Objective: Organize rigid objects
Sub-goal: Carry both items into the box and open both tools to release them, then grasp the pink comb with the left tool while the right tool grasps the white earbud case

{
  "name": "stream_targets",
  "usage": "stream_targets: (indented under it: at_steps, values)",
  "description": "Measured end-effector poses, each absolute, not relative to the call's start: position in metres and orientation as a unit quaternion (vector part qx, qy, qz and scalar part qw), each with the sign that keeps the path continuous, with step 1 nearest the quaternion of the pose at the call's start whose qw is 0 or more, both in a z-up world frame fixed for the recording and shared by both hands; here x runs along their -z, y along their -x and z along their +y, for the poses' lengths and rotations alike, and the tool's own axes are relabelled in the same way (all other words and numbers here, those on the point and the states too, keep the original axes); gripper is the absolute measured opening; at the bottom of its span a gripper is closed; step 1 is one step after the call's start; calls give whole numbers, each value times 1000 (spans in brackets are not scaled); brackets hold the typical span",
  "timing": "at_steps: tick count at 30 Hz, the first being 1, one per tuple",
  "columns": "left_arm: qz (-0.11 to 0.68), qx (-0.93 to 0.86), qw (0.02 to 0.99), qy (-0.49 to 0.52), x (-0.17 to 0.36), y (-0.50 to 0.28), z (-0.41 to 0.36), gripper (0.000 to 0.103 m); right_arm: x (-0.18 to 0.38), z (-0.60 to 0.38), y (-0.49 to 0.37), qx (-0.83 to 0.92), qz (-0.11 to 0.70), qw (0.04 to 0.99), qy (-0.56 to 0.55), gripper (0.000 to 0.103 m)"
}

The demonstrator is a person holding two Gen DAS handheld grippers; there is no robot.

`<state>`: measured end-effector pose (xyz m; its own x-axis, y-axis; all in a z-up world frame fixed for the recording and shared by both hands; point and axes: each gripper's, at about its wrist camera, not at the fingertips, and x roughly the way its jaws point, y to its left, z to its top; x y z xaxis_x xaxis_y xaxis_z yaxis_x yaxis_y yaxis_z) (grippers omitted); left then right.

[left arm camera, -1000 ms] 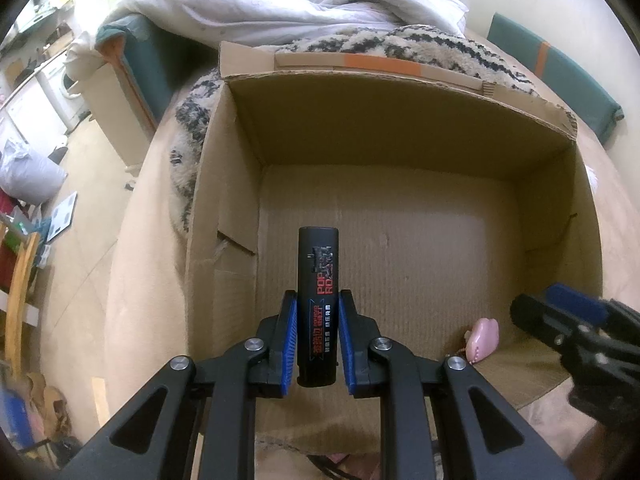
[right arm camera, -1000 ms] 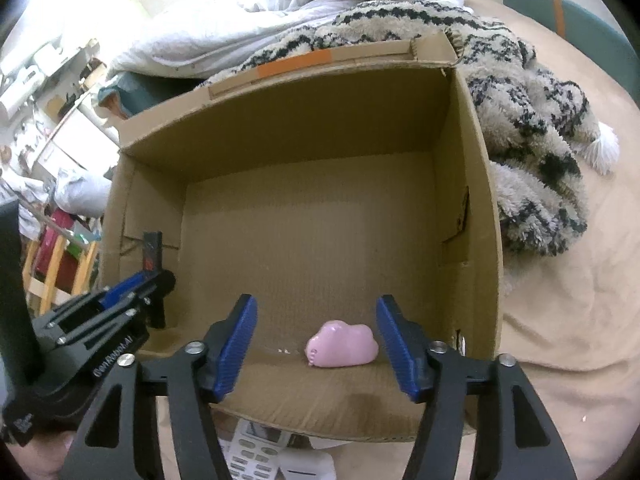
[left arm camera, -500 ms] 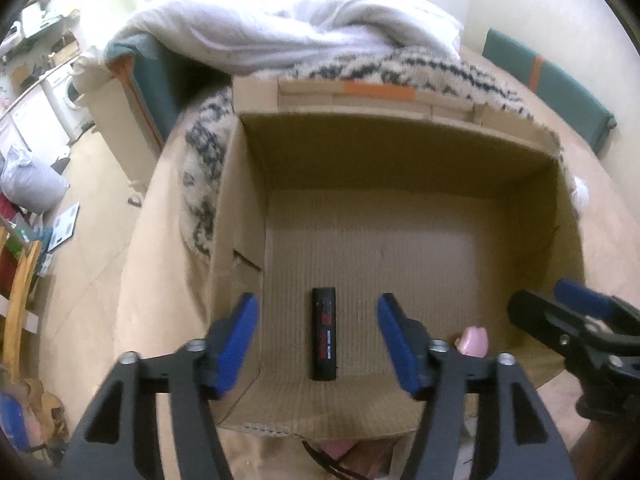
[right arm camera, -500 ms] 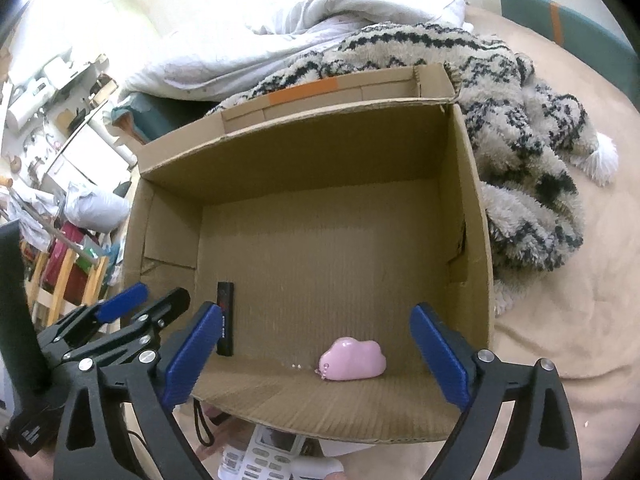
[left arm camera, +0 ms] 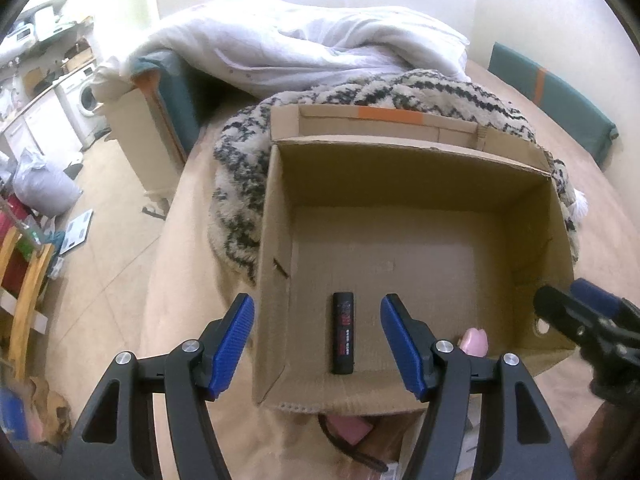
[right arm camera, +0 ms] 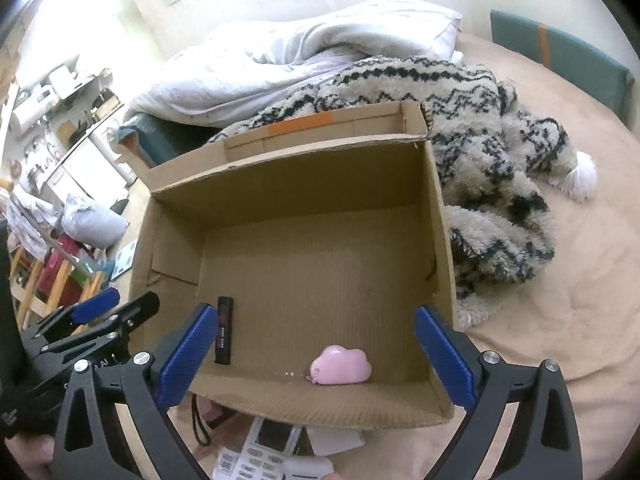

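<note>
A: Left wrist view first. What changed?

B: A second ago the left gripper [left arm camera: 316, 344] clenched the black battery [left arm camera: 344, 332]. Now its jaws stand released and empty, and the battery lies flat on the floor of the cardboard box [left arm camera: 408, 164], near the left wall.

A: And the right wrist view?

B: The right gripper [right arm camera: 316, 354] has spread fully wide, holding nothing. The pink cloud-shaped object [right arm camera: 341, 365] rests inside the box [right arm camera: 288, 152] by the near wall. Both items look delivered; more clutter waits below the box.
</note>
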<state>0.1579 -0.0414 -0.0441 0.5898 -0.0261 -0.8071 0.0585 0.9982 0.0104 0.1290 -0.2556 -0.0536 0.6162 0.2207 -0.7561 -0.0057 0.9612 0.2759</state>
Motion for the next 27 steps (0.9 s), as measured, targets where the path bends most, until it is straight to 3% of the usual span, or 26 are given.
stream_targets:
  at_steps: [14,27]
  values:
    - [481,1,876,-1,53,-122,-16,63,60,-266,-94,-65,468,866,-163,103]
    - [589,36,806,44,101,-107,-13,63,111,-264,-69,-61,570,790,-218,103]
